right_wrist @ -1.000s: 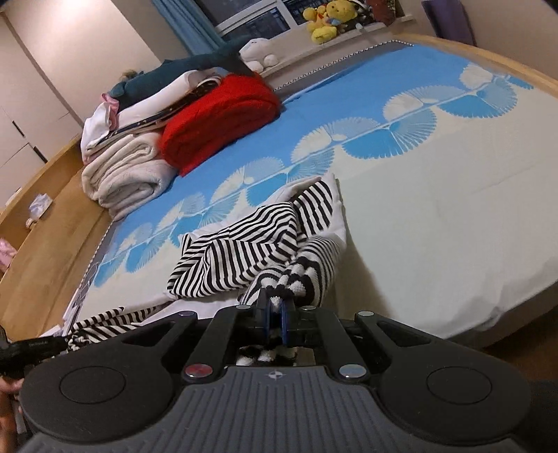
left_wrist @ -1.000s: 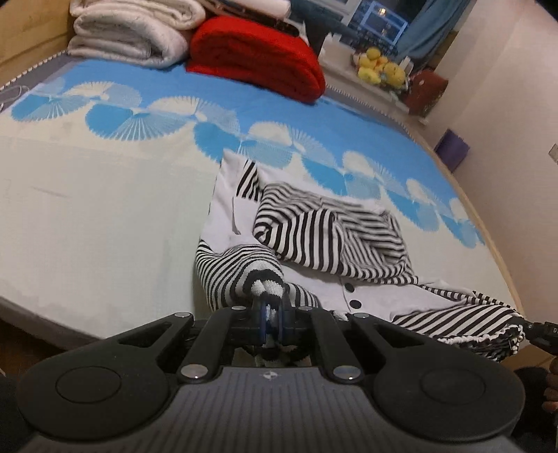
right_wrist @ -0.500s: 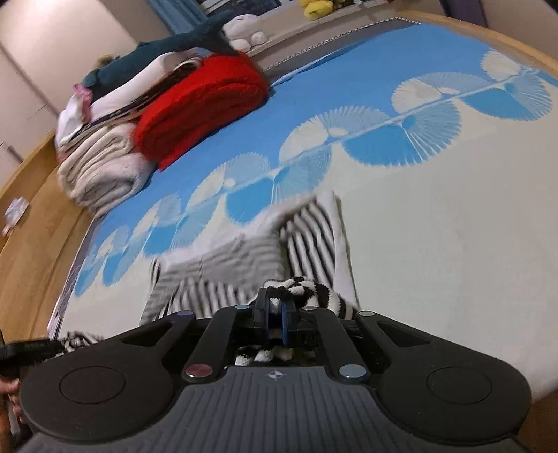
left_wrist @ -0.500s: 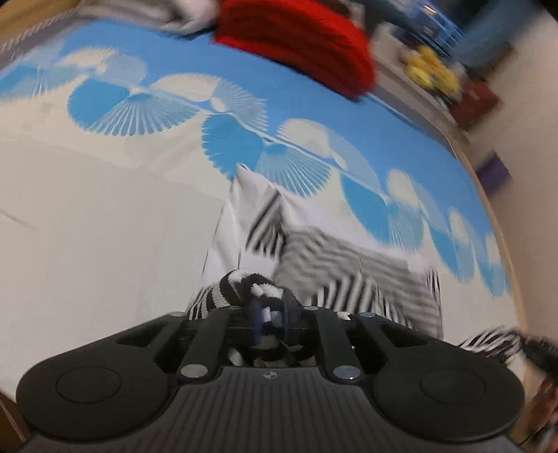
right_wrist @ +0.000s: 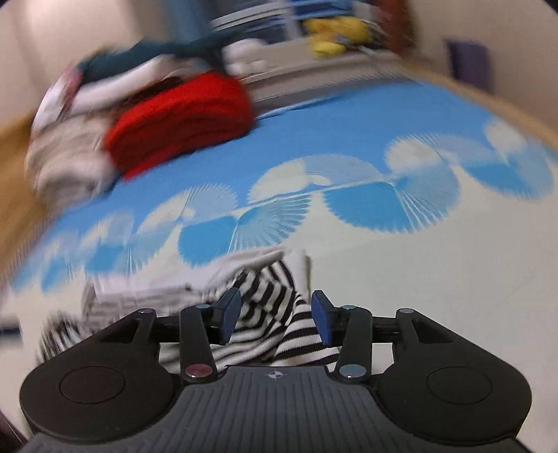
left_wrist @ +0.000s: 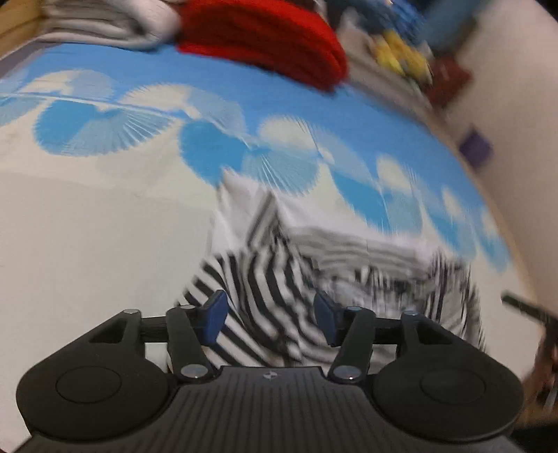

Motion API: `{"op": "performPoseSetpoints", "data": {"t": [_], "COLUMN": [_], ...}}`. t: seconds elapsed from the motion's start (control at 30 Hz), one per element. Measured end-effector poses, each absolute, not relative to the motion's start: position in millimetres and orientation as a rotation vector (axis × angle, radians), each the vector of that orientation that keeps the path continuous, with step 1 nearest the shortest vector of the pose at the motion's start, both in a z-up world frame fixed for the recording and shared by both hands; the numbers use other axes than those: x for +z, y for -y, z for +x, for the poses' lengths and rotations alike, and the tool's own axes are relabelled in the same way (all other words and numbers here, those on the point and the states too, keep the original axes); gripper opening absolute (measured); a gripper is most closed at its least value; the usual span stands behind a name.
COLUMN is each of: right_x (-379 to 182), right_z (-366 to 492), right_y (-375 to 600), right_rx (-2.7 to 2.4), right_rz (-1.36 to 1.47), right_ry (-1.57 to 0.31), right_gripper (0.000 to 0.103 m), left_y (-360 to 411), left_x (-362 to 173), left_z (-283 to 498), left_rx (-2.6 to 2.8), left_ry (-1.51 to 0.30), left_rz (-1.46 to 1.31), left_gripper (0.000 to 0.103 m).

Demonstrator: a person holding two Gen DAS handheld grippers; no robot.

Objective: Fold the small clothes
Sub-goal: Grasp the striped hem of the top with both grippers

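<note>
A small black-and-white striped garment with white panels [left_wrist: 279,278] lies bunched on the bed and also shows in the right wrist view [right_wrist: 268,299]. My left gripper [left_wrist: 270,320] is open, its blue pads apart just above the striped cloth. My right gripper [right_wrist: 275,319] is open too, its pads apart over a striped fold. Neither holds the cloth. Both views are motion-blurred.
The bed sheet [left_wrist: 87,244] is cream with a blue fan pattern. A folded red blanket [left_wrist: 265,38] and white towels [left_wrist: 104,21] lie at the back. The red blanket also shows in the right wrist view [right_wrist: 181,118]. A wall runs along the bed's right side [left_wrist: 516,87].
Both grippers were shut on striped cloth and carried it forward over the garment. Now both have opened and let go, and the folded part lies on the garment.
</note>
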State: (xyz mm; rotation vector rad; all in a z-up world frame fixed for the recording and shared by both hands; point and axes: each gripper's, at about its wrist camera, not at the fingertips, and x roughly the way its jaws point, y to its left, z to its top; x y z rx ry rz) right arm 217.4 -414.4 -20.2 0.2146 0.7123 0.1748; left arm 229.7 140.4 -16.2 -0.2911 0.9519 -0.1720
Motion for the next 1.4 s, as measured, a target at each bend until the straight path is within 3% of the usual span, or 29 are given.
{"op": "performPoseSetpoints", "data": {"t": [0.07, 0.17, 0.27, 0.4, 0.47, 0.53, 0.6, 0.63, 0.7, 0.73, 0.77, 0.8, 0.93, 1.03, 1.1, 1.3, 1.33, 1.37, 1.4], "right_x": [-30.6, -37.9, -40.6, -45.8, -48.1, -49.7, -49.8, -49.6, -51.5, -53.5, -56.1, -58.2, -46.7, -5.1, 9.0, -18.0, -20.3, -21.0, -21.2], "right_z": [220.6, 217.6, 220.5, 231.3, 240.9, 251.3, 257.9, 262.2, 271.2, 275.4, 280.3, 283.9, 295.5, 302.8, 304.7, 344.6, 346.5, 345.2, 342.6], "right_y": [400.8, 377.0, 352.3, 329.9, 326.1, 320.8, 316.1, 313.6, 309.8, 307.0, 304.2, 300.8, 294.8, 320.3, 331.8, 336.3, 335.4, 333.6, 332.1], "right_rx": [0.217, 0.293, 0.372, 0.354, 0.274, 0.191, 0.164, 0.169, 0.22, 0.252, 0.284, 0.317, 0.279, 0.016, -0.066, 0.225, 0.267, 0.3, 0.33], "right_rz": [0.136, 0.031, -0.044, -0.159, -0.213, -0.314, -0.399, -0.428, -0.437, -0.436, -0.433, -0.431, -0.39, -0.202, -0.134, 0.038, 0.047, 0.034, 0.009], "right_ry": [-0.759, -0.771, -0.775, -0.75, -0.725, -0.681, -0.627, -0.609, -0.624, -0.638, -0.654, -0.669, -0.596, -0.379, -0.295, -0.669, -0.716, -0.731, -0.733], "right_gripper": [0.05, 0.052, 0.065, 0.067, 0.067, 0.067, 0.066, 0.064, 0.05, 0.03, 0.002, 0.0, 0.0, 0.0, 0.0, 0.004, 0.016, 0.036, 0.046], "left_y": [-126.4, -109.3, -98.5, -88.9, -84.1, -80.7, -79.3, -80.8, -87.2, -90.4, -92.9, -96.8, -102.3, -92.4, -88.7, -110.9, -117.3, -121.4, -125.9], "left_x": [-23.8, -30.6, -42.8, -50.9, -53.0, -52.1, -44.3, -38.4, -30.8, -29.5, -29.1, -28.8, -16.9, -8.3, -15.4, -37.4, -38.3, -40.6, -42.3], "left_z": [230.9, 233.2, 238.3, 248.6, 254.6, 262.2, 266.7, 268.4, 273.4, 276.8, 279.5, 283.5, 294.2, 300.9, 315.0, 346.8, 349.9, 351.0, 351.7], "left_rx": [-0.207, -0.212, -0.192, -0.156, -0.136, -0.118, -0.059, -0.032, 0.025, 0.053, 0.073, 0.099, 0.189, 0.23, 0.191, 0.143, 0.13, 0.12, 0.102], "left_ry": [-0.985, -0.972, -0.979, -0.978, -0.97, -0.965, -0.905, -0.864, -0.817, -0.811, -0.808, -0.805, -0.712, -0.601, -0.643, -0.871, -0.907, -0.938, -0.967], "left_rz": [-0.212, -0.087, -0.005, 0.056, 0.083, 0.083, 0.082, 0.073, 0.039, 0.024, 0.011, -0.007, 0.001, 0.077, 0.08, -0.087, -0.113, -0.131, -0.148], "left_gripper": [0.062, 0.071, 0.072, 0.069, 0.054, 0.009, 0.005, 0.004, 0.004, 0.003, 0.003, 0.003, 0.003, 0.003, 0.003, 0.004, 0.006, 0.008, 0.015]}}
